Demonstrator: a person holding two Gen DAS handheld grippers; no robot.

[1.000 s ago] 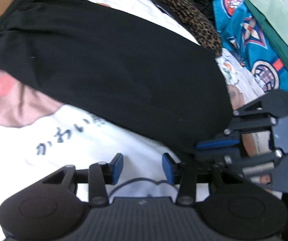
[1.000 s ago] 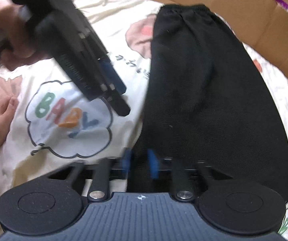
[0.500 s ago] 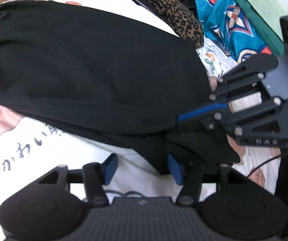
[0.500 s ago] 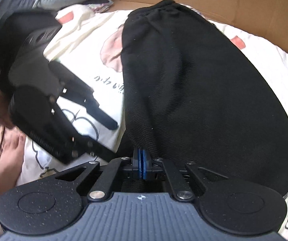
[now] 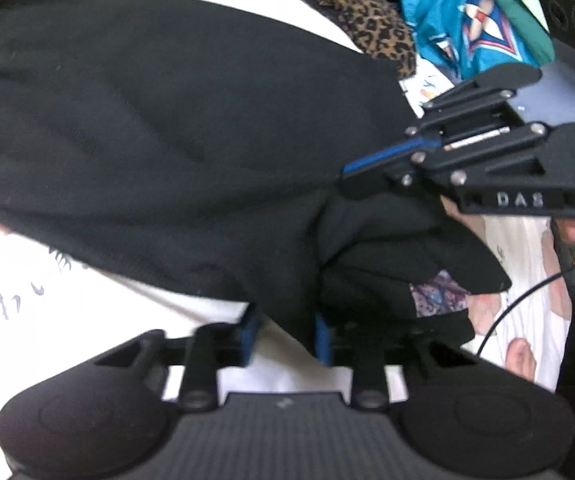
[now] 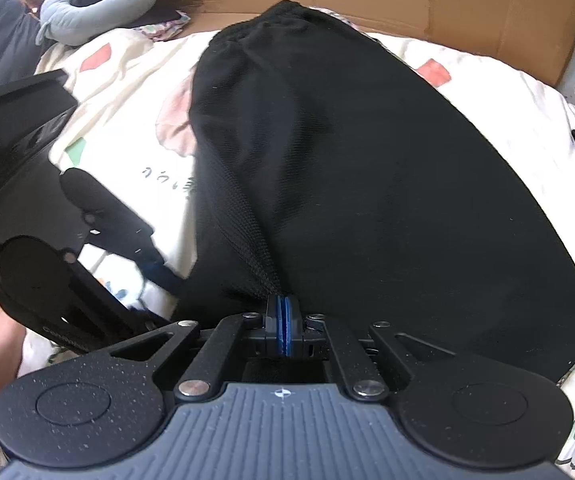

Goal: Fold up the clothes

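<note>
My right tongs (image 6: 282, 326) are pressed together on the near hem of the black knitted garment (image 6: 367, 168), the cloth bunching into a ridge that runs up from the blue pads. My left tongs (image 5: 285, 334) are closing, with a fold of the same hem between the pads; I can't tell whether they already press it. In the left view the right tongs come in from 3 o'clock.

The garment lies lengthwise on the cream printed bedsheet (image 6: 127, 92), its gathered waistband at 12 o'clock in the right view, close to the brown cardboard wall (image 6: 467, 4). Its left edge, at 9 o'clock, borders bare sheet with printed lettering. At 3 o'clock the room is tighter: a leopard-print cloth (image 5: 363, 12) and a teal patterned fabric (image 5: 467, 28) lie just beside that edge. A grey curved cushion (image 6: 99, 4) sits at 11 o'clock, well apart.
</note>
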